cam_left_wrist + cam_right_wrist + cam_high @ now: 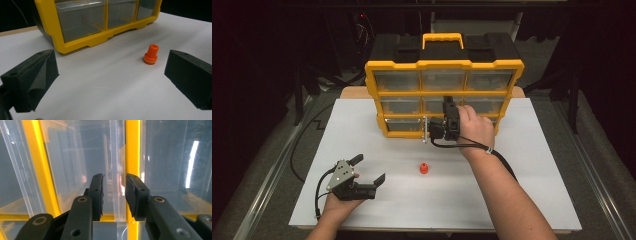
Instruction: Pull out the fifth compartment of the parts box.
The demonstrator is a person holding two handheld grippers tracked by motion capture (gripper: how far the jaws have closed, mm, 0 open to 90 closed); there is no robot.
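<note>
A yellow organizer [444,65] with clear drawers stands upright at the back of the white table [522,190]. My right gripper [448,103], turned on its side, is at the organizer's front, in the middle column. In the right gripper view its jaws [114,195] are close together, shut on a clear drawer handle [117,157] next to a yellow divider [132,150]. A small orange plug [424,169] stands on the table in front. My left gripper [368,169] rests low at the front left, open, with the orange plug [151,55] ahead between its pads [37,75].
The organizer's yellow carry handle [442,37] sticks up at the back. A black cable [502,160] trails from the right gripper along the forearm. Table edges lie close on the left and front of the left hand. Bare white surface surrounds the plug.
</note>
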